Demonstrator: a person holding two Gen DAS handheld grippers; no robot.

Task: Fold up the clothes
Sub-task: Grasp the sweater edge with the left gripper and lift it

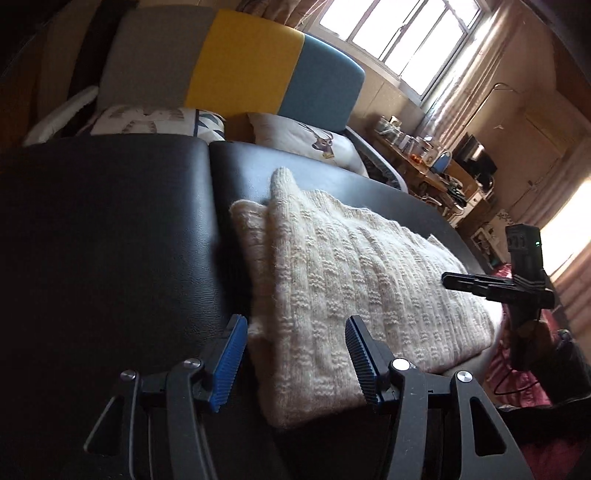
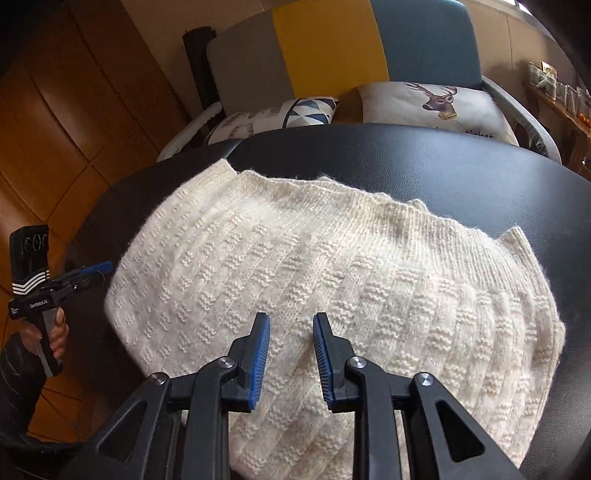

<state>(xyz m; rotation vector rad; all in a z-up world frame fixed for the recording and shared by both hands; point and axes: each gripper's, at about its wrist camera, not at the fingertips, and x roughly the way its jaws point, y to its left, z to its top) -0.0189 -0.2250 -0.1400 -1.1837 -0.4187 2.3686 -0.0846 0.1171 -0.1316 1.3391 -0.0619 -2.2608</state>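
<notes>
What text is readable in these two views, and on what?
"GenRobot.AI": white print on the body of the left gripper, seen in the right wrist view.
Smaller print beside it on the same body: too small to read.
Dark lettering along the deer pillow's lower edge: cut off by the black table, unreadable.
Cream sweater: no label visible.

A home living room — sofa point(image 1: 236, 62), cushions point(image 2: 432, 105), curtained window point(image 1: 399, 33).

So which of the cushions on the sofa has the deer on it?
The white cushion at the sofa's blue end shows a deer head with antlers. The cushion beside it, nearer the grey end, has blue triangles instead.
</notes>
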